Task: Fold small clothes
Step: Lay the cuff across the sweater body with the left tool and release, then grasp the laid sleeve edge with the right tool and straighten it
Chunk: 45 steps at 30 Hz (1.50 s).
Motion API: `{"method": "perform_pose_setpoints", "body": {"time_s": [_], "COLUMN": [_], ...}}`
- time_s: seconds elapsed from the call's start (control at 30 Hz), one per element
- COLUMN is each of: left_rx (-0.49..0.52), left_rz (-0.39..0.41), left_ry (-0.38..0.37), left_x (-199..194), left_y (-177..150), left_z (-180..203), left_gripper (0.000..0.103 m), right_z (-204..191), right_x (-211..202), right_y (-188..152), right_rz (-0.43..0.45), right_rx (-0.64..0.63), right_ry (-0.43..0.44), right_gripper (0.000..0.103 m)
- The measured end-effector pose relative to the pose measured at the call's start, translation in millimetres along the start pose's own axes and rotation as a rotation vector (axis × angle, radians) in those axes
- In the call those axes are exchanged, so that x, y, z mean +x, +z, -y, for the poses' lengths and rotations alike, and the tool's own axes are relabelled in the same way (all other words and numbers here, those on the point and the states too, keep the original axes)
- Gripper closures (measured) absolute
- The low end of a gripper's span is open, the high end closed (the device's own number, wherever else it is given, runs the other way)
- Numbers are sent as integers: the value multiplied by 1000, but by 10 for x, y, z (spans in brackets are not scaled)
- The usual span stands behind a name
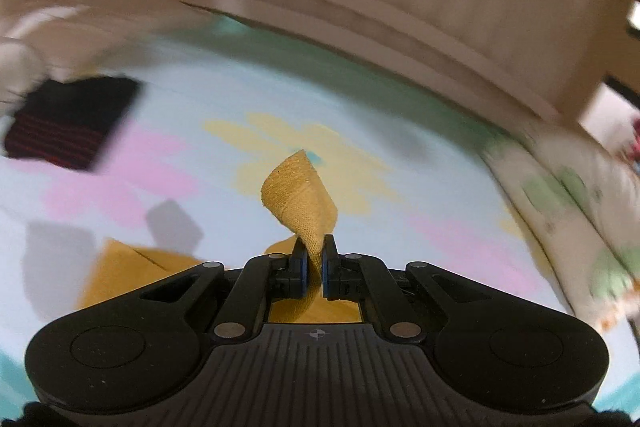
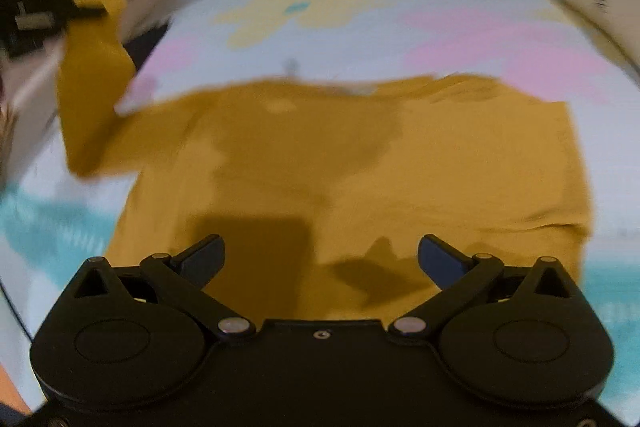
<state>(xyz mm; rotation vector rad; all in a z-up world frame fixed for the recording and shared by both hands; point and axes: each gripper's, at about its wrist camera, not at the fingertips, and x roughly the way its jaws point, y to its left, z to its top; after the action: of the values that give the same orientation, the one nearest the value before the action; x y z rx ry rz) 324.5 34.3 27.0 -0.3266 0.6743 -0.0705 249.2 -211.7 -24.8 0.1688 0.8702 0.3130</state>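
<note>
The left tool [image 1: 314, 259] is clamped on a knit mustard sleeve end [image 1: 298, 193], which curls up past its blue pads in a soft twisted flap. The right tool [image 2: 321, 259] stands wide apart, gripping nothing, above the mustard shirt [image 2: 360, 163]. The shirt lies flat on a pastel flowered bed sheet [image 2: 460, 27], long axis left to right, its left sleeve lifted at far left. A dark striped folded cloth [image 1: 68, 125] lies far left.
</note>
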Motion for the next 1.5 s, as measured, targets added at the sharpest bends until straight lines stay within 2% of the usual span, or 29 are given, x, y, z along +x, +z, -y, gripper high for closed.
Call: {"method": "perform_pose_setpoints", "body": {"time_s": [0.1,0.2,0.27,0.3,0.37,0.47,0.53,0.63,0.77,0.87,0.97,1.03,1.17,1.23,1.3,1.33,1.5], "left_rx": [61,91,95,95,91,133,187,249,318,277,238,225,259,300,333,337,278], "left_rz": [-70,-141,-234,-282,-336,-322,-311,-298,-301,-317,-338,-346,-345,-356,-372,-379,-391], "left_ry": [-29,-74,-143,-172,-215,-236,-230,-193,-65,11,18,18,-26,-25,-20,-21,-35], "left_x": [307,626,834,907,938,781,623,395,192,204,237,267,284,314,323,335,358], "left_y": [-336,-650,-823,-915,-1049,-1123,-1126,-1096,-1123,-1146,-1173,-1199,-1227,-1242,-1260,-1261,-1208], "left_z": [456,691,745,767,776,721,610,451,116,-158,-340,-400,-428,-378,-370,-366,-437], "left_gripper": [97,95,75,61,57,48,37,32,30,30,30,27,13,8,7,6,5], "right_z": [287,597,790,855,931,995,1047,1060,1000,907,782,695,550,543,575,586,579], "right_x": [-205,-356,-436,-465,-508,-563,-551,-492,-365,-214,-22,112,385,507,619,680,827], "right_y": [65,98,127,137,162,192,210,214,201,183,217,275,433,465,461,459,381], "right_rz": [43,73,88,96,116,137,143,142,121,109,94,90,45,16,-24,-45,-83], "right_rx": [75,162,224,246,267,284,298,300,301,321,336,315,228,222,237,241,248], "right_ry": [-17,-29,-31,-31,-34,-32,-23,-15,19,79,159,180,148,133,145,153,119], "right_gripper": [1,1,1,1,1,1,0,0,0,0,0,1,2,9,25,29,31]}}
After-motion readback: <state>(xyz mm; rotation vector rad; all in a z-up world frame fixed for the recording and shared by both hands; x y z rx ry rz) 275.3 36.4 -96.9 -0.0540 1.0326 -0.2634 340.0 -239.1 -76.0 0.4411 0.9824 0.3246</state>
